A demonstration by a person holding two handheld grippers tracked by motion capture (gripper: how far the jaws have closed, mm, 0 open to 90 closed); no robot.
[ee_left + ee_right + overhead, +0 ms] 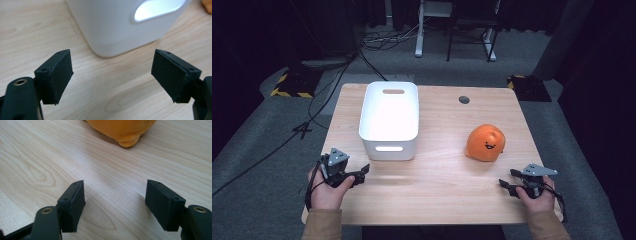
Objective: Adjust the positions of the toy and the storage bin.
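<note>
Near table's front edge, left gripper [362, 173] and right gripper [507, 179] gape empty; orange plush toy [485, 143] might roll if nudged.

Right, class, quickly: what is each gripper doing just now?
Left gripper: open, empty, facing the white bin.
Right gripper: open, empty, facing the orange toy.

bin [389, 120] left of plush toy [485, 143] on table [442, 180].

Open tabletop [437, 175] lay between both grippers. White bin [389, 120] blocked the left gripper [357, 176] ahead; orange plush [485, 142] stood near the right gripper [507, 179].
</note>
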